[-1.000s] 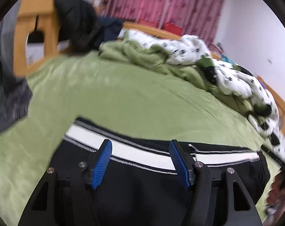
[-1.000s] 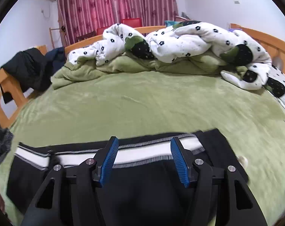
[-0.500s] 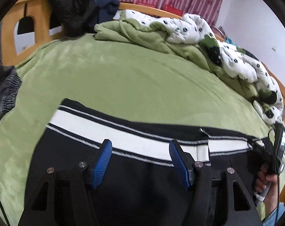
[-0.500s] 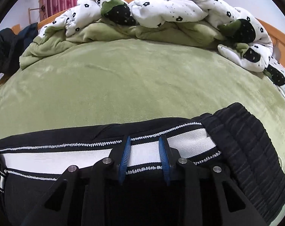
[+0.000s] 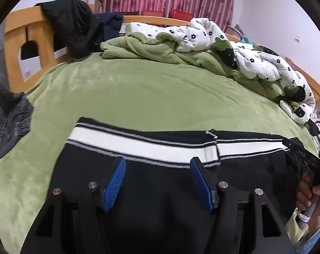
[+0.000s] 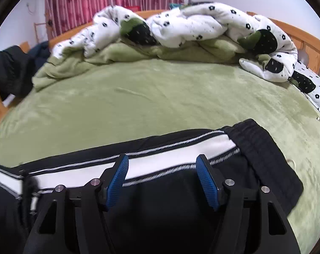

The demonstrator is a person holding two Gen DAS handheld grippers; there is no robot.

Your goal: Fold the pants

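Black pants (image 5: pixel 160 190) with a white side stripe (image 5: pixel 138 146) lie flat on the green bedspread (image 5: pixel 149 93), stripe along the far edge. My left gripper (image 5: pixel 157 165) is open, its blue pads just above the black cloth near the stripe, holding nothing. The pants also show in the right wrist view (image 6: pixel 181 190), with the ribbed waistband (image 6: pixel 261 148) at the right end. My right gripper (image 6: pixel 162 163) is open over the stripe and holds nothing. The right hand and its tool (image 5: pixel 314 182) show at the left view's right edge.
A crumpled green and white flowered quilt (image 5: pixel 202 46) lies along the far side of the bed. Dark clothes (image 5: pixel 75 23) hang over the wooden footboard (image 5: pixel 18 42) at the left. A grey garment (image 5: pixel 9 122) lies at the left edge.
My right gripper was shut on the striped edge half a second ago and is open now, with the pants lying flat. My left gripper stayed open and shifted slightly over the pants.
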